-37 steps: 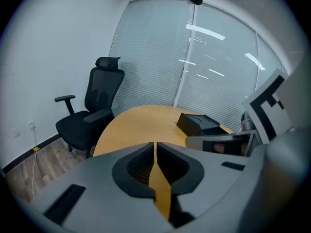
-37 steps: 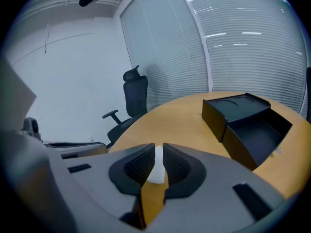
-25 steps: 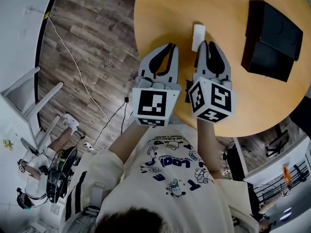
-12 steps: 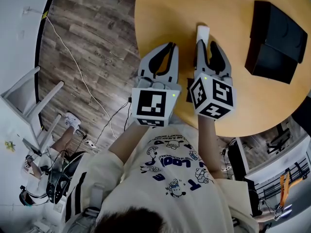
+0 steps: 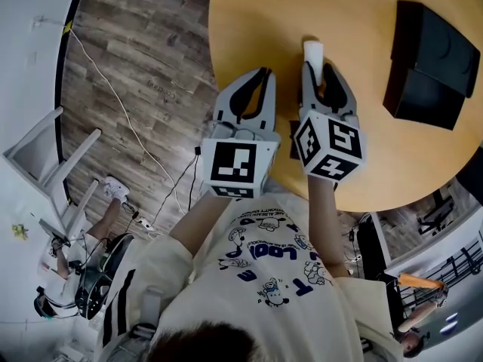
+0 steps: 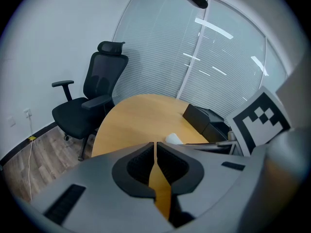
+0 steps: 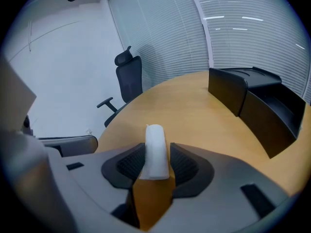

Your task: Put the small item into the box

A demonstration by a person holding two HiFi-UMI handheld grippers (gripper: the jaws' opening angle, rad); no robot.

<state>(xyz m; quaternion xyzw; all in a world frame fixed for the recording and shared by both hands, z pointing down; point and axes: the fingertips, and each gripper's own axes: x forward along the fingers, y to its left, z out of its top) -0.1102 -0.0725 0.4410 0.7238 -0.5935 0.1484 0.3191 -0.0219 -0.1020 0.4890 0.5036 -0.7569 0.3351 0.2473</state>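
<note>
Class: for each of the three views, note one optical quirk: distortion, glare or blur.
Head view: fisheye bows the floor planks beside the table. Left gripper view: dark vignette around the frame, light streaks glaring on the blinds. Right gripper view: the close white item looks slightly soft, the black box sharper.

The table (image 5: 249, 21) was smooth wood, the box (image 5: 432, 62) matt black, the small item (image 5: 313, 52) matt white, the floor (image 5: 136, 51) grained planks.

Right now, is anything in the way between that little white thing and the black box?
Nothing visible: bare tabletop runs from the white item to the black box. The right claw has just been opening its jaws, with the item between them.
</note>
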